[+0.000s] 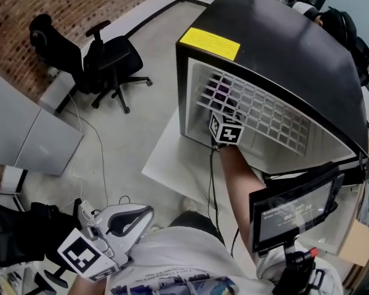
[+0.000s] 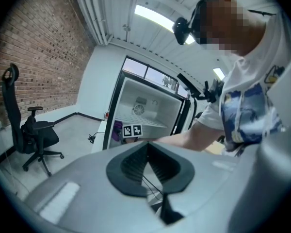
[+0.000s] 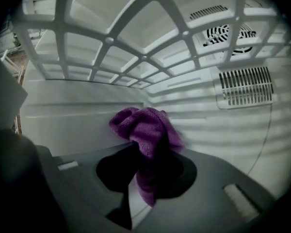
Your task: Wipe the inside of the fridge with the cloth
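Note:
The black fridge [image 1: 277, 48] stands open with a white inside and a white wire shelf [image 1: 258, 112]. My right gripper [image 1: 224, 112] reaches in under that shelf, its marker cube at the opening. In the right gripper view the right gripper [image 3: 146, 161] is shut on a purple cloth [image 3: 145, 130], which bunches up above the jaws close to the ribbed back wall. The cloth [image 1: 220, 91] shows through the shelf bars. My left gripper [image 1: 138, 217] hangs low by my body, far from the fridge [image 2: 145, 108]. Its jaws [image 2: 146, 152] are shut with nothing in them.
A vent grille [image 3: 245, 84] and a round fan sit on the back wall under the shelf [image 3: 136, 47]. A black office chair [image 1: 107, 63] stands left of the fridge and a grey cabinet [image 1: 31, 134] nearer left. A dark screen [image 1: 292, 211] is at my right, with the door behind it.

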`<state>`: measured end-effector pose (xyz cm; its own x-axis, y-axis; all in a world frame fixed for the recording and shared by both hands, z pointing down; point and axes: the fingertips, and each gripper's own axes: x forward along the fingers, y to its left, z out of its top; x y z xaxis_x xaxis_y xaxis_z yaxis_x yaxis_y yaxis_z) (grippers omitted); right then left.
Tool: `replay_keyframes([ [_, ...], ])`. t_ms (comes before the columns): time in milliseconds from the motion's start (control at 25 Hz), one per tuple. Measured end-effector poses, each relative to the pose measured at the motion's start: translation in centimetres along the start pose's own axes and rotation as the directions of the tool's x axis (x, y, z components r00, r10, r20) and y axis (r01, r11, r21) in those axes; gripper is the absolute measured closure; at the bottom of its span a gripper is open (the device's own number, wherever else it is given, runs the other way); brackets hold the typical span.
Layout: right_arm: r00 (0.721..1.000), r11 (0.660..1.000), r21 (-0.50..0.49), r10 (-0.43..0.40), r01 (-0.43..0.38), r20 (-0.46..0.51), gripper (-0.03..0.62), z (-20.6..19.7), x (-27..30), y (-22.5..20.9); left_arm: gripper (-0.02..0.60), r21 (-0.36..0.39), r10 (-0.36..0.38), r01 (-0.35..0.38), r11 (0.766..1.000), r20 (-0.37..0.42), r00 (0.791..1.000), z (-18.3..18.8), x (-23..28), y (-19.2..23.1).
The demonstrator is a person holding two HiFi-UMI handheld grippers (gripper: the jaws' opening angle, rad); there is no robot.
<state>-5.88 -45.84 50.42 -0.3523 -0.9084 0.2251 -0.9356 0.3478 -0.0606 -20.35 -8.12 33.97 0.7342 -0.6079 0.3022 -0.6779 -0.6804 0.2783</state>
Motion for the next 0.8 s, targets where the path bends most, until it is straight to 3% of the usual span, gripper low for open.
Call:
replay_keyframes([
  [560, 0.997, 0.997, 0.008, 0.071, -0.071, -0.012, 0.514, -1.1, -1.4, 1.8, 0.577, 0.005, -0.034, 0.034, 0.999, 0.003, 0.999, -0.4, 0.5, -0.2],
  [800, 0.997, 0.997, 0.024, 0.07, -0.069, -0.03, 0.514, -1.8, -5.0, 4.0, 0.577, 0.01, -0.065, 0.064, 0.998, 0.006, 0.998, -0.8, -2.3, -2.0],
])
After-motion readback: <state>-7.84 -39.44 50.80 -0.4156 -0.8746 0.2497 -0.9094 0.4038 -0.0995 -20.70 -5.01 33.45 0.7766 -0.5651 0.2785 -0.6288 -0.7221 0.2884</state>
